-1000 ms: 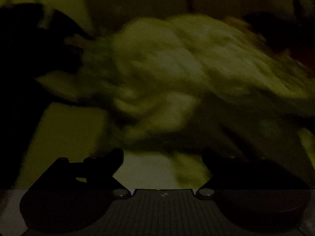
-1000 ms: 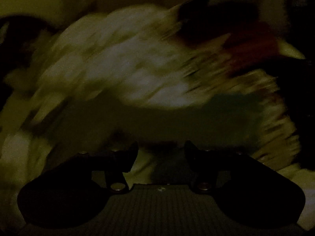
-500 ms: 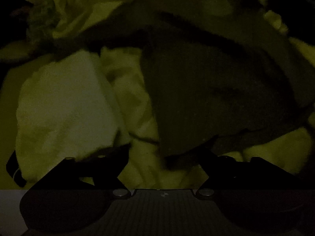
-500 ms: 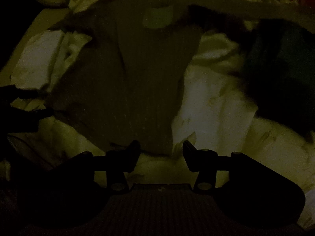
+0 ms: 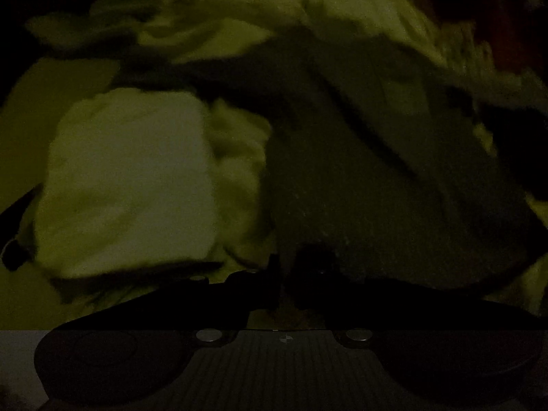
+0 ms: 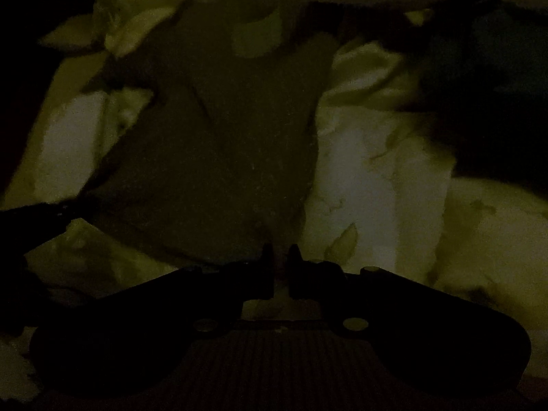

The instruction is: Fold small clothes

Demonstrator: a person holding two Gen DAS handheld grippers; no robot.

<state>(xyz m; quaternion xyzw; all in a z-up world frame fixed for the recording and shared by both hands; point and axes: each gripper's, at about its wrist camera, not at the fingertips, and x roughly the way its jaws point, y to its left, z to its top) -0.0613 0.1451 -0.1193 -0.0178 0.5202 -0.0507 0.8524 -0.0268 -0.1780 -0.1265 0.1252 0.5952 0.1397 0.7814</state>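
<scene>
The scene is very dark. A dark small garment with a pale neck label lies spread over a pile of pale clothes. It also shows in the left wrist view. My right gripper is shut on the garment's near hem. My left gripper is shut on the garment's near corner. The left gripper also shows as a dark shape at the left edge of the right wrist view, at the garment's left corner.
Pale crumpled clothes lie under and around the garment, also in the right wrist view. A very dark garment lies at the upper right. Something reddish shows at the far upper right.
Both grippers were open half a second ago at the dark garment's near edge; both have closed on it. A second ago both views were blurred while sweeping over the pile.
</scene>
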